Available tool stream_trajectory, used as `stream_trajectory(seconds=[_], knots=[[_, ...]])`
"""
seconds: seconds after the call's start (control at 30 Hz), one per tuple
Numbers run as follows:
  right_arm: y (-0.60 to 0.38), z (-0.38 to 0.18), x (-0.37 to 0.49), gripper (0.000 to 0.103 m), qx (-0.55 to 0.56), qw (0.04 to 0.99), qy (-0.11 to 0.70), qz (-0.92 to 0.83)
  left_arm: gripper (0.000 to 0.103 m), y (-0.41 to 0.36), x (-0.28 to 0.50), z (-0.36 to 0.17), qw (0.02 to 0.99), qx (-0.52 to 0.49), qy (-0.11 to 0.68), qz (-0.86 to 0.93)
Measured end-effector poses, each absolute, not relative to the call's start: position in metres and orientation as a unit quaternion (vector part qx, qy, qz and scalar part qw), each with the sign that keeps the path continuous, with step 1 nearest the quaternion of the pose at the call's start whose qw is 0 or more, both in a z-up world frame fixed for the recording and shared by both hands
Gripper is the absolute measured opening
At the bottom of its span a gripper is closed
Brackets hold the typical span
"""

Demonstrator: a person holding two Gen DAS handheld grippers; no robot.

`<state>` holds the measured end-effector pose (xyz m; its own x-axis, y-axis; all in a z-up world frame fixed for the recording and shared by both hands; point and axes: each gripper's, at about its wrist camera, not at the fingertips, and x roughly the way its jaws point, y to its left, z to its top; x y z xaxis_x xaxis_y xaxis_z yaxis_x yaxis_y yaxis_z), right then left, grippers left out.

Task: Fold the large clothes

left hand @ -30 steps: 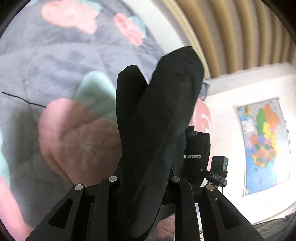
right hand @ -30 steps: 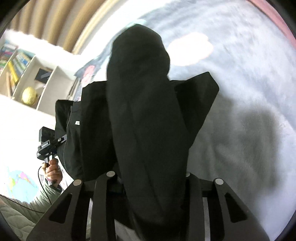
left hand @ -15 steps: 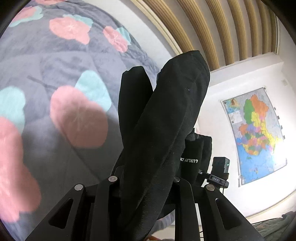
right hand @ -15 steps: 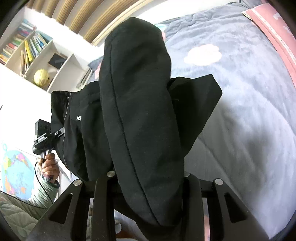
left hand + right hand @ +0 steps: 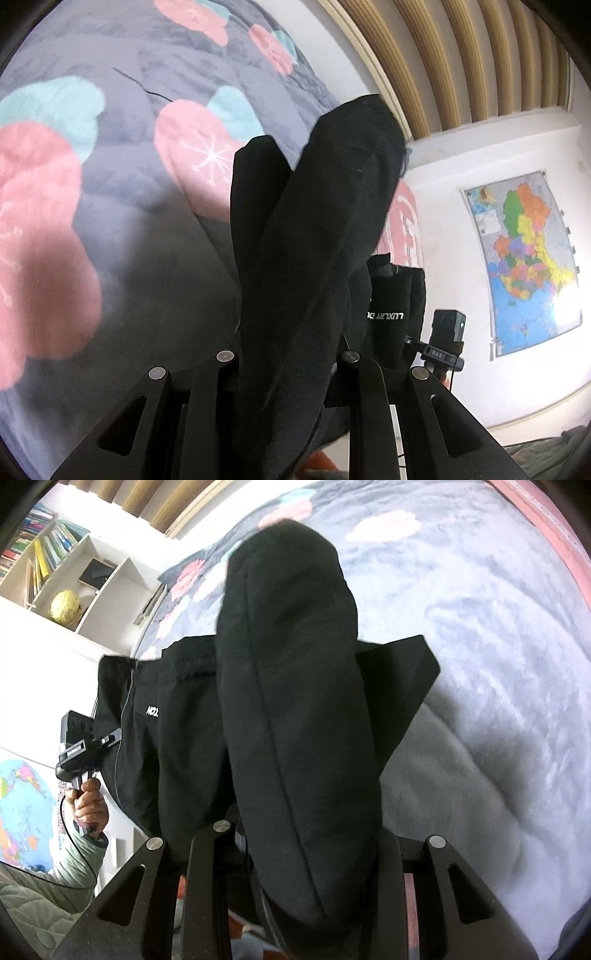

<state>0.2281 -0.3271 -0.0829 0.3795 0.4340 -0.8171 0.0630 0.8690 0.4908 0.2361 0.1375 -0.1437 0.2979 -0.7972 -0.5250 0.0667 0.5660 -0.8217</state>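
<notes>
Black garment [image 5: 295, 716] hangs lifted above the bed [image 5: 498, 672], each end pinched in narrowed jaws of the left gripper [image 5: 286, 354] and right gripper [image 5: 306, 830], apparently held clear so one half can be laid over the other.

In the left wrist view the garment [image 5: 317, 236] rises up the frame's middle in front of the bed [image 5: 110, 206], which fills the left; a wall map [image 5: 524, 266] hangs at right. In the right wrist view a bookshelf [image 5: 55, 565] sits upper left, and a hand [image 5: 88, 805] lower left.
</notes>
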Motion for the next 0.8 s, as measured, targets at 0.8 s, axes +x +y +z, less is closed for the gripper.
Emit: stream_trajectory(seconds=[0.8], knots=[[-0.34, -0.064, 0.131, 0.062, 0.178, 0.893, 0.411, -0.033, 0.037, 0.212, 0.156, -0.15, 0.848, -0.274, 0.397, -0.218]])
